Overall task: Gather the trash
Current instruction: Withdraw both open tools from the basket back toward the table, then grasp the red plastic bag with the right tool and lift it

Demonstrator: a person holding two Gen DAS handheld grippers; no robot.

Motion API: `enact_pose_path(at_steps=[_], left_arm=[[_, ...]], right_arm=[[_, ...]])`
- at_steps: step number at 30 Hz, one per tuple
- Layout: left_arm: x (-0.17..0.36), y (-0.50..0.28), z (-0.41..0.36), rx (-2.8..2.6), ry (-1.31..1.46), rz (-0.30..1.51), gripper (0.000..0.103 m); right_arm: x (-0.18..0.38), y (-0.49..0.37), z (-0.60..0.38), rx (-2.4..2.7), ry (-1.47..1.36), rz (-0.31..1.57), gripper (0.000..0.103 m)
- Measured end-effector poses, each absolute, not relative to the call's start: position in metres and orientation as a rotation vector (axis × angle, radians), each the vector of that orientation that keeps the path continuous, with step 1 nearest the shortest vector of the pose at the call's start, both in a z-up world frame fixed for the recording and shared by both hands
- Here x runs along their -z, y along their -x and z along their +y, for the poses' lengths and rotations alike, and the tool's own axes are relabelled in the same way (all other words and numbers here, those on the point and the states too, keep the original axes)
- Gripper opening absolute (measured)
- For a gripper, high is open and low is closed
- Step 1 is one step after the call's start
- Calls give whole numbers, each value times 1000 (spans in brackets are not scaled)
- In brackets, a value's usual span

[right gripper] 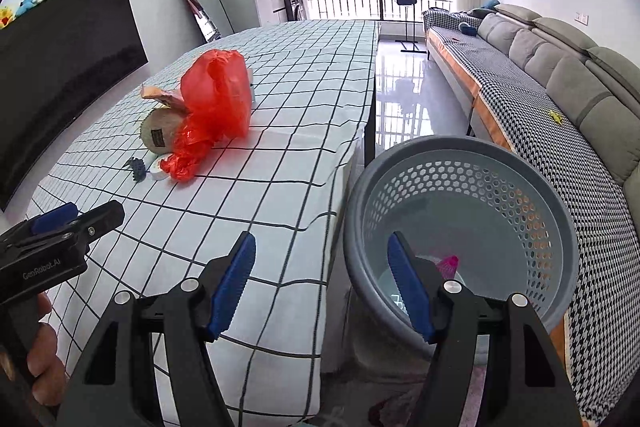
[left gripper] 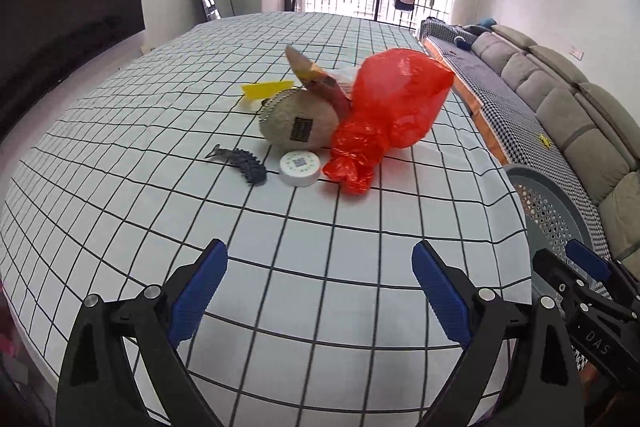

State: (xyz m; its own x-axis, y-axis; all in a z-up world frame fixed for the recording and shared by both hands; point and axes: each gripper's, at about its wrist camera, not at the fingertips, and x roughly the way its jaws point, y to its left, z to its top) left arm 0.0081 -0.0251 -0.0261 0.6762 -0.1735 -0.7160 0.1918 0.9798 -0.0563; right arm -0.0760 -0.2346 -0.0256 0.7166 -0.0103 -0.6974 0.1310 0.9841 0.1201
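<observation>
A crumpled red plastic bag (left gripper: 390,111) lies on the checked tablecloth (left gripper: 200,207), also in the right wrist view (right gripper: 212,107). Beside it lie a yellow scrap (left gripper: 266,89), a brown wrapper (left gripper: 316,77), a beige plush pouch (left gripper: 298,125), a white round tin (left gripper: 300,167) and a dark toy creature (left gripper: 244,165). My left gripper (left gripper: 320,291) is open and empty, well short of the pile. My right gripper (right gripper: 322,283) is open and empty at the table's right edge, over the rim of a grey perforated basket (right gripper: 520,195) holding a pink item (right gripper: 448,265).
The basket (left gripper: 548,211) stands on the floor between table and sofa (right gripper: 560,87). A dark TV (right gripper: 60,67) and a leaning mirror (right gripper: 204,3) line the left wall. A barred window with hanging laundry is at the far end.
</observation>
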Motion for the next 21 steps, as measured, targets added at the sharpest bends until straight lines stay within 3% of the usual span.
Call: enact_pose_path(at_steps=[21], left_arm=[[32,-49,38,101,-5,805,92]], right_arm=[[21,4,-166,13,-79,800,66]])
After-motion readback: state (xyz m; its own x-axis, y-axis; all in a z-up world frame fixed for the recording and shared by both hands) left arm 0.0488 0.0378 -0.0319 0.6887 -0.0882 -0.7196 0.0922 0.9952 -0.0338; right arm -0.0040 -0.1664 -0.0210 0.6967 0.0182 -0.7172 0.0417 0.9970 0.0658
